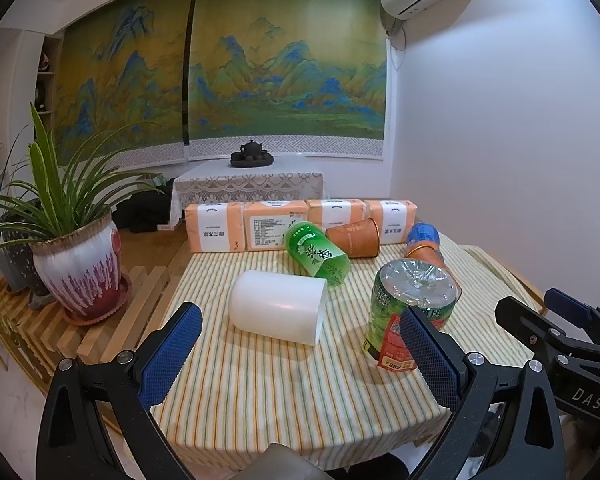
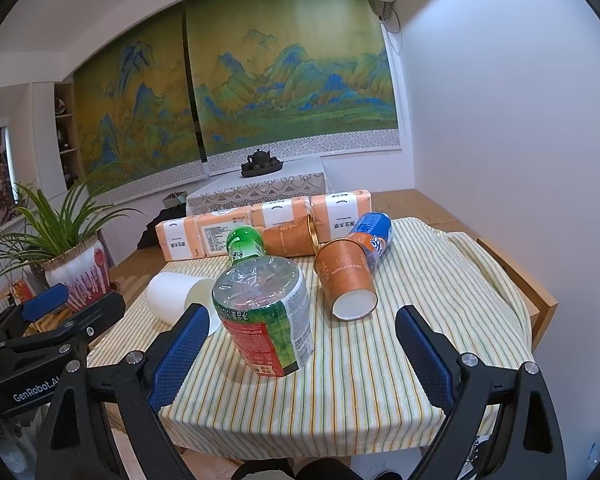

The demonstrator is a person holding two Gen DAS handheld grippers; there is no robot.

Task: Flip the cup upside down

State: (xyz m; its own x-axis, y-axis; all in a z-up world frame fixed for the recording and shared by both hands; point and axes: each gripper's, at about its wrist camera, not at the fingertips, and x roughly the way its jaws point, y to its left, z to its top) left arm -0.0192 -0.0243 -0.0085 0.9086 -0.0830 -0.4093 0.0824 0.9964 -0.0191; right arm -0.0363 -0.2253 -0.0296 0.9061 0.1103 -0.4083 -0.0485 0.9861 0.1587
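My left gripper (image 1: 300,336) hung wide open and empty over the near edge of the striped tablecloth (image 1: 284,392), and my right gripper (image 2: 300,344) was spread just as wide, gripping nothing. The white cup (image 1: 278,306) lay on its side left of centre, mouth facing right, with bare cloth in front of it. A green-labelled bottle (image 2: 266,314) lay just to its right, crowding that side, while orange paper cups (image 2: 346,282) and tissue packs (image 1: 216,232) lined the far edge.
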